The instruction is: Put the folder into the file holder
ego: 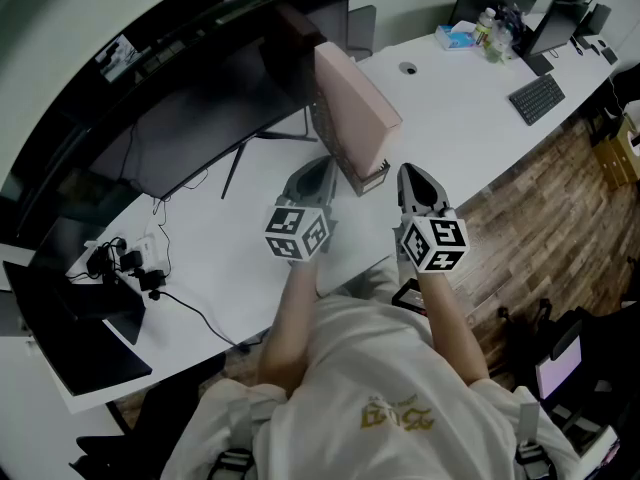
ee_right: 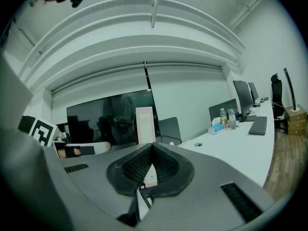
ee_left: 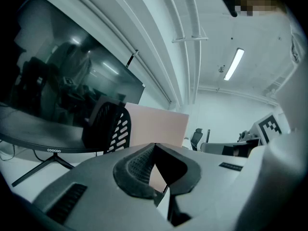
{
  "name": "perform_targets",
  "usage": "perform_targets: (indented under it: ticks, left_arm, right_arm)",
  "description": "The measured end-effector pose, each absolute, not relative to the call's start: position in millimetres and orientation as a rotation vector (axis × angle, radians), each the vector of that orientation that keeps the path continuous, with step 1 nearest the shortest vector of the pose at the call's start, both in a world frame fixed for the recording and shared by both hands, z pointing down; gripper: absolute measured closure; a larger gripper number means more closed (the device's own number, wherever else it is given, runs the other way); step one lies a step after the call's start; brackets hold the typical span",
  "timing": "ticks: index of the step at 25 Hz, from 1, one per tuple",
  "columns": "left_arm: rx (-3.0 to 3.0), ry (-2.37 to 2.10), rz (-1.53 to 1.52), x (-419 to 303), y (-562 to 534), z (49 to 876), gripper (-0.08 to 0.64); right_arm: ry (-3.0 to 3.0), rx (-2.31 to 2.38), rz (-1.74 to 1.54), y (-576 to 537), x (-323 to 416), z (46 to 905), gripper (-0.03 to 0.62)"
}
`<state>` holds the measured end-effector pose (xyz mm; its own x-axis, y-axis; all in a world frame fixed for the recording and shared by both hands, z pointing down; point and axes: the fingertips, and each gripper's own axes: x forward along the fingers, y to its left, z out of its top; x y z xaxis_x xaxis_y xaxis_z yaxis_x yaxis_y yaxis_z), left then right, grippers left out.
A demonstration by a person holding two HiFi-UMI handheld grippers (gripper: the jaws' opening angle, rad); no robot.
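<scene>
The pink folder stands upright in the black mesh file holder on the white desk. My left gripper is shut and empty, just short of the holder's near left side. My right gripper is also shut and empty, a little to the right of the holder's front. In the left gripper view the folder rises behind the closed jaws of the left gripper, with the mesh holder wall on its left. In the right gripper view the folder shows edge-on beyond the right gripper.
A large dark curved monitor stands behind the holder at the left. Cables and adapters lie at the desk's left end. A keyboard, bottles and a tissue box sit far right. Wooden floor lies beside the desk.
</scene>
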<state>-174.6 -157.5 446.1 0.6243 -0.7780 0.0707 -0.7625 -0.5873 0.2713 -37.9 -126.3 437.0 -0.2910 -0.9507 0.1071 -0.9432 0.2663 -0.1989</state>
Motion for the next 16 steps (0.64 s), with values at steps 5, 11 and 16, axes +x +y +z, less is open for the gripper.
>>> perform_targets:
  ticks: [5, 11, 16]
  left_arm:
    - [2.567, -1.248, -0.080, -174.9, -157.9, 447.5, 0.545]
    - [2.563, -1.241, -0.084, -174.6, -158.0, 448.4, 0.545]
    - [2.558, -1.242, -0.089, -176.1, -157.6, 448.9, 0.545]
  right_arm:
    - [2.468, -1.849, -0.358, -126.4, -37.0, 438.2, 0.583]
    - [2.465, -1.849, -0.365, -126.6, -37.0, 439.2, 0.583]
    - [2.463, -1.847, -0.371, -125.5, -37.1, 440.4, 0.583]
